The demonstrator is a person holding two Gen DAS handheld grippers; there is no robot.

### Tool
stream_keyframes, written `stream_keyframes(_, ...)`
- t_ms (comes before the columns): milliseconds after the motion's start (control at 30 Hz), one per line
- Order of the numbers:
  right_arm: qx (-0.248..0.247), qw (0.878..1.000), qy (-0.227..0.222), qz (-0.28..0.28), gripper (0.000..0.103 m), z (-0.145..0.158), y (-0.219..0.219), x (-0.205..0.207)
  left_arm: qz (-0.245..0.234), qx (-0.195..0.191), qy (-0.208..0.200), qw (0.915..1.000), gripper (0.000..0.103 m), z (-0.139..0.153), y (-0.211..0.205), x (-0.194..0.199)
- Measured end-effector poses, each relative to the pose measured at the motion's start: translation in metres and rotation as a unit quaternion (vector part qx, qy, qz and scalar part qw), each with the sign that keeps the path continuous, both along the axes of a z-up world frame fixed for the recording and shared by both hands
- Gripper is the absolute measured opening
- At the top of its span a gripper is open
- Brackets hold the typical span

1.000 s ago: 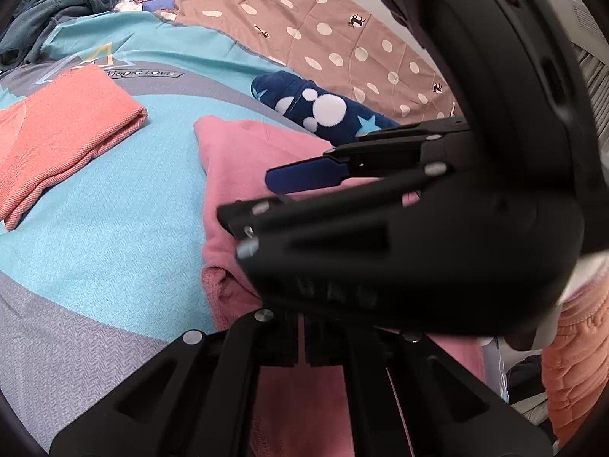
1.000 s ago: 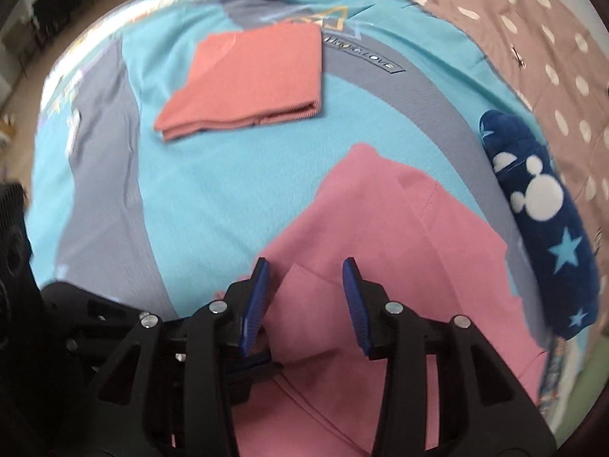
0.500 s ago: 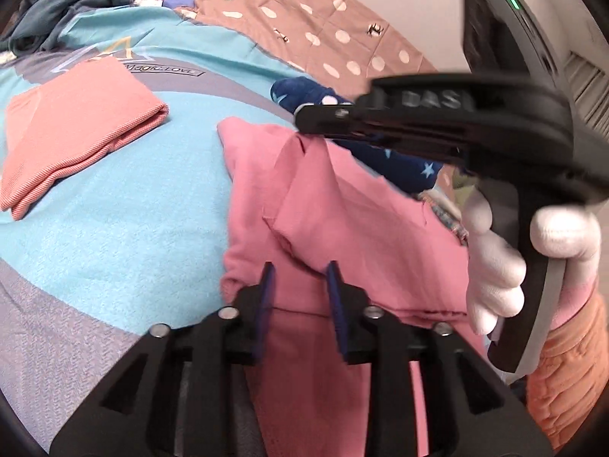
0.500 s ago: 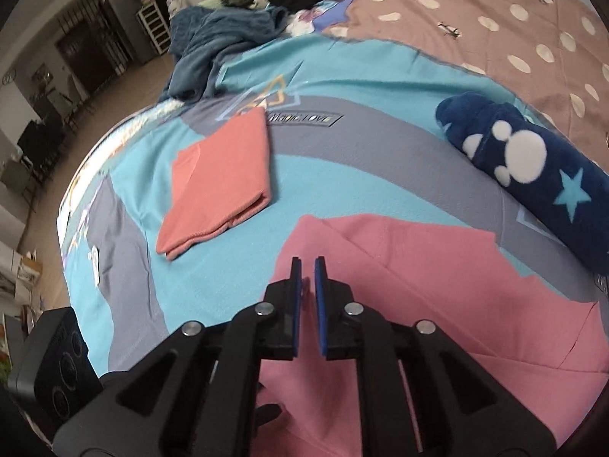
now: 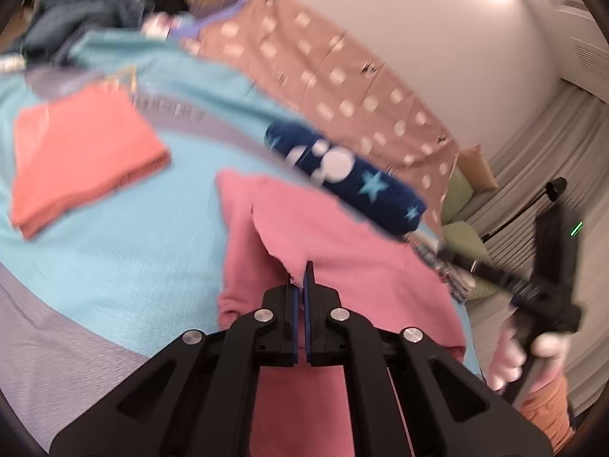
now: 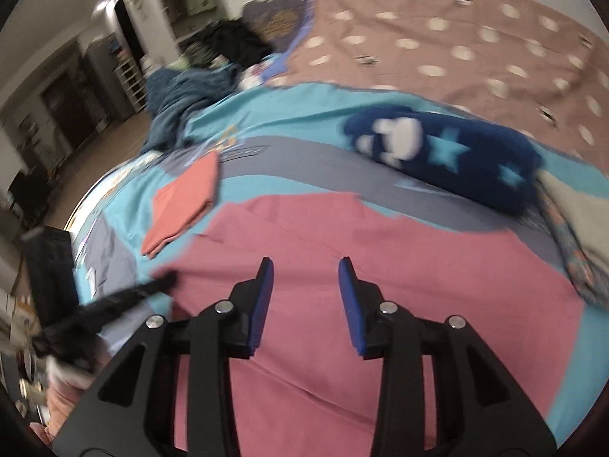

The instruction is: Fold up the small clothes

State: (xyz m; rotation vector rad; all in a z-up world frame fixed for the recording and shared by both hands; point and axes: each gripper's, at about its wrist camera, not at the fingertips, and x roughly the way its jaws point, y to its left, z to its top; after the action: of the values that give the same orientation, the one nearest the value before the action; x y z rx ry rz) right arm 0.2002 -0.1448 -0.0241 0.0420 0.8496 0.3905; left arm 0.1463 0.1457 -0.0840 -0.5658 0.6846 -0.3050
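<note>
The print on the teal-and-grey bedspread [image 5: 114, 259] is too blurred to read. On it lies the pink cotton garment [image 6: 380, 266]. The left gripper [image 5: 300, 278] has just closed, pinching a raised fold. The right gripper [image 6: 304, 270], tilted downward, has just opened and hovers empty above it.

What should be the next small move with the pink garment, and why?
Probably lift the left gripper a little and carry the pinched edge across the pink garment to fold it. It is shut on a raised flap of the fabric, while the right gripper, its jaws just reopened, hovers empty above the flat part.
</note>
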Motion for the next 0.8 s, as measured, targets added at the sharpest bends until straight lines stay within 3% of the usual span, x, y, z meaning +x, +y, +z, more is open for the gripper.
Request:
stream_keyframes(100, -0.029, 0.994, 0.008, -0.102, 0.041, -0.021, -0.076, -0.024, 0.024, 0.06, 0.002, 0.9979, 0.006, 0.0, -0.005, 0.0)
stream_keyframes(167, -0.05, 0.986, 0.02, -0.157, 0.041, -0.04, -0.119, -0.042, 0.036, 0.096, 0.034, 0.9941, 0.028, -0.01, -0.009, 0.009)
stream_keyframes(233, -0.057, 0.977, 0.042, -0.201, 0.041, -0.06, -0.156, -0.061, 0.039, 0.094, 0.056, 0.9932, 0.033, -0.017, -0.007, 0.014)
stream_keyframes(300, -0.02, 0.974, 0.059, -0.218, 0.043, -0.074, -0.185, -0.078, 0.041, 0.09, 0.049, 0.9939, 0.038, -0.014, -0.006, 0.012)
stream_keyframes(400, 0.017, 0.975, 0.05, -0.215, 0.045, -0.081, -0.201, -0.097, 0.046, 0.113, 0.024, 0.9923, 0.046, -0.007, -0.009, 0.005)
stream_keyframes(600, -0.043, 0.986, 0.025, -0.162, 0.047, -0.08, -0.175, -0.097, 0.007, 0.137, -0.019, 0.9903, 0.056, 0.005, -0.043, -0.003)
stream_keyframes(700, -0.077, 0.973, 0.018, -0.215, 0.045, -0.08, -0.168, -0.091, -0.026, 0.15, -0.013, 0.9883, 0.059, -0.002, -0.068, 0.001)
stream_keyframes(767, -0.011, 0.962, 0.033, -0.272, 0.037, -0.086, -0.197, -0.095, -0.039, 0.163, 0.013, 0.9858, 0.059, -0.014, -0.08, 0.008)
stream_keyframes(800, 0.05, 0.954, 0.038, -0.293, 0.034, -0.093, -0.216, -0.102, -0.043, 0.167, 0.028, 0.9847, 0.059, -0.018, -0.082, 0.01)
